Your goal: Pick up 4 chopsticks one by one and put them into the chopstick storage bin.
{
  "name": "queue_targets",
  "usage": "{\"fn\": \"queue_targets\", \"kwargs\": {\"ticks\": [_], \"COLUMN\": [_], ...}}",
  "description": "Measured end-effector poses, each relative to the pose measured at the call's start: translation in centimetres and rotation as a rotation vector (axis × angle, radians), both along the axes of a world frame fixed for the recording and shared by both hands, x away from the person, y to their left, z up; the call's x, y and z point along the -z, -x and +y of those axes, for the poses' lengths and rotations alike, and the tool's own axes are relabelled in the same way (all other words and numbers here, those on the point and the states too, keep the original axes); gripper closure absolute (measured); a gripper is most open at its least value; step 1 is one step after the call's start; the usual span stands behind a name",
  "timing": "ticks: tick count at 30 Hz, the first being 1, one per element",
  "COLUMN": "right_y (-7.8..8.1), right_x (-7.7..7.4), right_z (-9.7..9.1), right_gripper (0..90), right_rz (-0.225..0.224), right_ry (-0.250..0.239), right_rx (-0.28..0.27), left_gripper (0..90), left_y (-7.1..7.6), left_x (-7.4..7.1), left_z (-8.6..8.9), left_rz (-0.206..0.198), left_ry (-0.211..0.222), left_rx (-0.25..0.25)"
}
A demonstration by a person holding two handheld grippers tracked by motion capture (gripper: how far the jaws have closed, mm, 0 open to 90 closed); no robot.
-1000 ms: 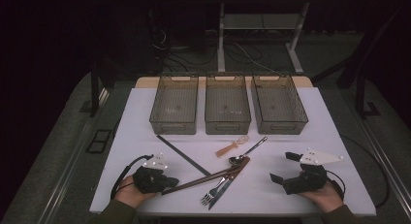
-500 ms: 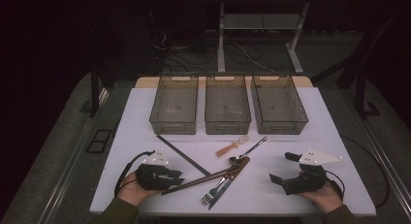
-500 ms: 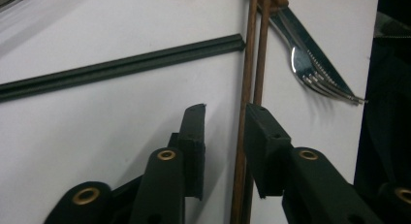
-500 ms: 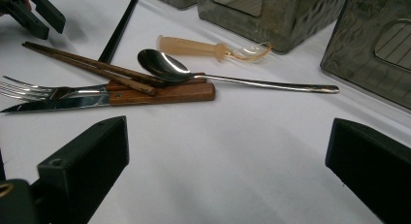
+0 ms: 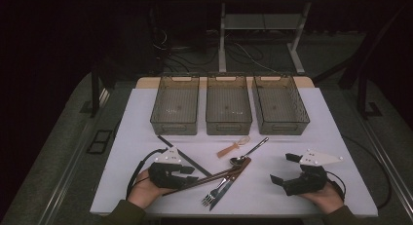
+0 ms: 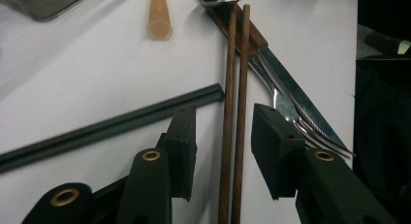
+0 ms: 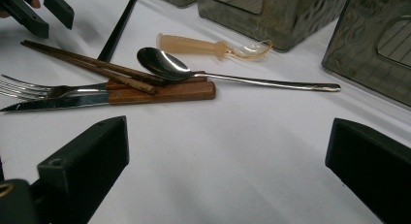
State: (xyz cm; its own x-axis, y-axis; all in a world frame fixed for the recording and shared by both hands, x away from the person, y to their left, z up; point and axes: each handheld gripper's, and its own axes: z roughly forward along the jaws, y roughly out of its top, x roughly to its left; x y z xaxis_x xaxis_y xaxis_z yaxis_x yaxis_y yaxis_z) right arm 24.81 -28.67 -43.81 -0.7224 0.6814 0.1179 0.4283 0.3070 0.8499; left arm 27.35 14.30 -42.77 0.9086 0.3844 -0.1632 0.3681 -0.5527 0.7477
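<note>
We judge the sorting as barely started: all three mesh bins (image 5: 229, 105) across the desk (image 5: 146, 137) from both grippers look empty, and every utensil lies loose on the desk between the grippers. The left gripper (image 6: 224, 134) has just been opening its jaws; they now stand apart on either side of the brown chopsticks (image 6: 234, 103), with visible gaps at both pads, so nothing is pinched. The chopsticks run straight out ahead of this gripper, their far tips resting on the wooden knife handle (image 6: 242, 25). We read this as lining up for a first pickup, though a release cannot be excluded. The right gripper (image 7: 228, 166) rests with jaws spread wide over bare desk, holding nothing; the pile lies ahead of it and to its left. Count: one pair of brown chopsticks (two sticks); one pair of black chopsticks (image 6: 111, 127) lying as one dark bar, just left of the left gripper; one knife (image 7: 97, 98); one fork (image 7: 29, 90) alongside the knife blade; one metal spoon (image 7: 165, 64) with its bowl on the knife handle; one clear plastic spoon (image 7: 194, 44) with a tan handle, beyond the pile, nearest the bins. Left to do: everything, six items into three bins.
</note>
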Motion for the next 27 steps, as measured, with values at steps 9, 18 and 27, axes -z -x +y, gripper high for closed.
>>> {"fn": "queue_targets", "kwargs": {"ticks": [9,18,27], "right_y": [0.0,0.1,0.2], "right_x": [0.0,0.0,-0.1], "right_z": [0.1,-0.1,-0.1], "right_gripper": [1.6,1.6,1.6], "right_rz": [0.001,-0.003,-0.007], "right_ry": [0.002,0.002,0.004], "right_rx": [0.001,0.004,0.004], "left_gripper": [62.3,71.3,77.8], "left_y": [-0.9,-1.0,-0.7], "left_x": [-0.1,0.3,0.7], "left_z": [-2.3,-3.6,-3.8], "left_rz": [-0.032,-0.024,-0.011], "left_ry": [0.013,-0.005,-0.047], "left_rx": [-0.01,0.009,0.024]}}
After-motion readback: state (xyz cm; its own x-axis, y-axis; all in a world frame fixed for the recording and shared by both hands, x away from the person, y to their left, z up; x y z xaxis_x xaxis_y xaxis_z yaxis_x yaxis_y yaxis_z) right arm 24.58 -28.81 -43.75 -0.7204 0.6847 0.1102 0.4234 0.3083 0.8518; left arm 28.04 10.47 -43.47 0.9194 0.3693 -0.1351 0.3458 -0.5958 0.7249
